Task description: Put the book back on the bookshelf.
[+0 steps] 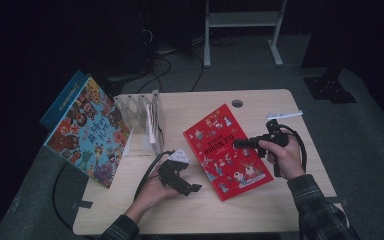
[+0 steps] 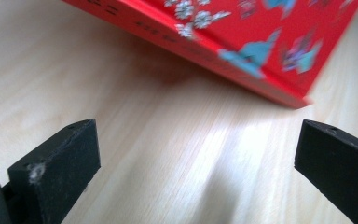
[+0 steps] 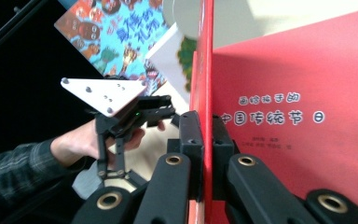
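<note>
red book (image 1: 228,151) lies on the desk (image 1: 260,205), its right edge pinched in the right tool (image 3: 207,140), jaws clamped on the cover alone. thin grip there: the cover could slip free or crease as it lifts. left tool (image 2: 196,154) hangs apart just beside the book's corner. count: three books visible, one rack (image 1: 139,114), two tools.

Right black two-jaw gripper (image 1: 240,144): jaws pinched together, pointing left, hand raised. Left black two-jaw gripper (image 1: 190,189): jaws spread wide, low, pointing right.
</note>
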A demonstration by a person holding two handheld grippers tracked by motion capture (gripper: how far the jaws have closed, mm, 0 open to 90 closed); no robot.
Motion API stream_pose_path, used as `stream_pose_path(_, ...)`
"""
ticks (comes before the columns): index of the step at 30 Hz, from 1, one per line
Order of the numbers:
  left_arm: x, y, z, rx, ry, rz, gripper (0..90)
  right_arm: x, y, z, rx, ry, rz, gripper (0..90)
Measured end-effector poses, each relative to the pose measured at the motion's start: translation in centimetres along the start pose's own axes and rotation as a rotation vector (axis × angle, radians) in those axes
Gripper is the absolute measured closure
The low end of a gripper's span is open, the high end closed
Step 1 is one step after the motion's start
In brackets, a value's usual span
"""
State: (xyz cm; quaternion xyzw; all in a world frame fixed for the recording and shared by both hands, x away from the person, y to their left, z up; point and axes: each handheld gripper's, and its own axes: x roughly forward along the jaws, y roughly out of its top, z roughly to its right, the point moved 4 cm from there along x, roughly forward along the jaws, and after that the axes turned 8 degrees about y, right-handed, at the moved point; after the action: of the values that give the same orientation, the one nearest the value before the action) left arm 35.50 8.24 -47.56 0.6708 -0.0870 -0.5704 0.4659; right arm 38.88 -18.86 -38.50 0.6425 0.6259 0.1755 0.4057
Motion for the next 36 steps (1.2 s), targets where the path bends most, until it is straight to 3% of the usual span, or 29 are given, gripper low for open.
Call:
stream_pose_path(7, -2.6, 2.4, -0.7, -0.034, 0.015, 0.148, 0.0, -1.7, 1.7, -1.3, -0.049, 0.006, 0.075, 87.9)
stream_pose_path(15, -5.7, 5.7, -0.8, -0.016, -0.006, 0.271, 0.0, -3.4, 3.7, -3.5, -0.106, 0.038, 0.151, 87.9)
stream_pose_path(23, -7.5, 8.5, -0.8, 0.010, -0.027, 0.355, 0.0, -4.2, 4.6, -5.1, -0.147, 0.068, 0.181, 87.9)
stream_pose_path(26, -7.8, 9.4, -1.1, 0.002, -0.030, 0.389, 0.0, -4.3, 4.8, -5.5, -0.158, 0.075, 0.189, 87.9)
stream_pose_path(36, -7.5, 11.2, -2.1, -0.039, -0.059, 0.426, 0.0, -4.4, 5.0, -6.1, -0.175, 0.089, 0.205, 87.9)
